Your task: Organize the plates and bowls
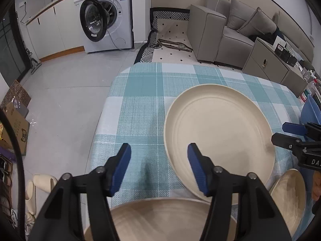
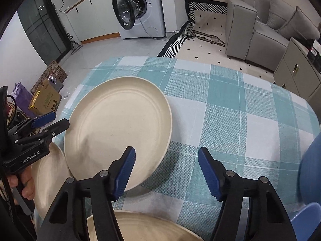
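A large cream plate (image 1: 218, 132) lies on the blue-checked tablecloth (image 1: 140, 104); it also shows in the right wrist view (image 2: 118, 132). My left gripper (image 1: 158, 170) is open and empty, its right finger over the plate's near left rim. Below it is a beige bowl (image 1: 158, 219), and another beige dish (image 1: 291, 198) lies at the right. My right gripper (image 2: 166, 172) is open and empty, its left finger over the plate's near rim. A beige dish (image 2: 140, 229) sits under it and another (image 2: 50, 180) lies at the left. The other gripper shows in each view, the right one (image 1: 286, 132) and the left one (image 2: 52, 120).
The tablecloth (image 2: 230, 110) covers the table, whose far edge drops to a grey tiled floor. A washing machine (image 1: 106, 16) with its door open, a grey sofa (image 1: 220, 30) and a cabinet (image 1: 268, 64) stand beyond. Blue objects (image 2: 309, 180) sit at the right edge.
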The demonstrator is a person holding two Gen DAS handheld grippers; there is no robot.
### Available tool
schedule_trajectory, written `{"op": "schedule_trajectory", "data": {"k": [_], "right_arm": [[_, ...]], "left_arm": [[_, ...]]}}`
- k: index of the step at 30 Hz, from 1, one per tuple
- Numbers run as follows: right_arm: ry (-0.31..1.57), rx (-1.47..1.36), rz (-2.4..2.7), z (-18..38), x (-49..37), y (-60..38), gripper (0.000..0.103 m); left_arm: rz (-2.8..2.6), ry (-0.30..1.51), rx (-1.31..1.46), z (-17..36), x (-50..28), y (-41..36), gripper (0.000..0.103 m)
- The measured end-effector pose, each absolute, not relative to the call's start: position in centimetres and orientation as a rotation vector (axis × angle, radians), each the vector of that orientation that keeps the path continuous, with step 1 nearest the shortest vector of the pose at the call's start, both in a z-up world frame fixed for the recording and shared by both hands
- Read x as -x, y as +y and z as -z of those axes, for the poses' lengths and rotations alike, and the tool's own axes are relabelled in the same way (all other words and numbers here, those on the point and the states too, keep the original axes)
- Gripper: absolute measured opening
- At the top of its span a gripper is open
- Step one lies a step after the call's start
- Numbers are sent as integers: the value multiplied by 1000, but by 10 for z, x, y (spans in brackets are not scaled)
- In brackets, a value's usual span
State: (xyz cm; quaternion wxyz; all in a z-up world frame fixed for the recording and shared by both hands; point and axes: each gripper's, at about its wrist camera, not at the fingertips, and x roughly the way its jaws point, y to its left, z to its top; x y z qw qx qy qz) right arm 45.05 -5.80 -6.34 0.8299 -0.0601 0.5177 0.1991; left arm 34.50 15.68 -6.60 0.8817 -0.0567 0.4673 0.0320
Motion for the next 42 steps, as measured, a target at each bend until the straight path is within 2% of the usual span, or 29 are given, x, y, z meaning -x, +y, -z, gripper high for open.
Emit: {"op": "schedule_trajectory", "data": {"k": [5,9,11,12,14,16,20,22,42], "right_arm": [[1116,122,-410,71,-454,-55,64],[1138,113,-412,79,-455,-53,55],[1147,116,-413,84,-456,-50,50],[1152,119,-412,86,-456,-49,44],[1159,121,-411,89,-456,-48,40],[1162,114,-414,91,-456,-48,30],[1148,121,-422,90,-455,-44,21],[1142,128,-425,89,-454,-42,15],[1084,165,-382,68,-434,-56,15]], "left_arm": [[-56,998,118,73,-353,153,47],[-44,1016,122,78,-356,152,39],[-39,1022,126,80,-357,151,32],[-36,1025,125,81,-357,150,30],[-26,1030,122,82,-357,149,23],[-27,1033,119,84,-358,148,18],[-13,1029,113,84,-357,146,11],[-20,1020,99,83,-356,145,10],[-26,964,48,64,-349,130,10]]}}
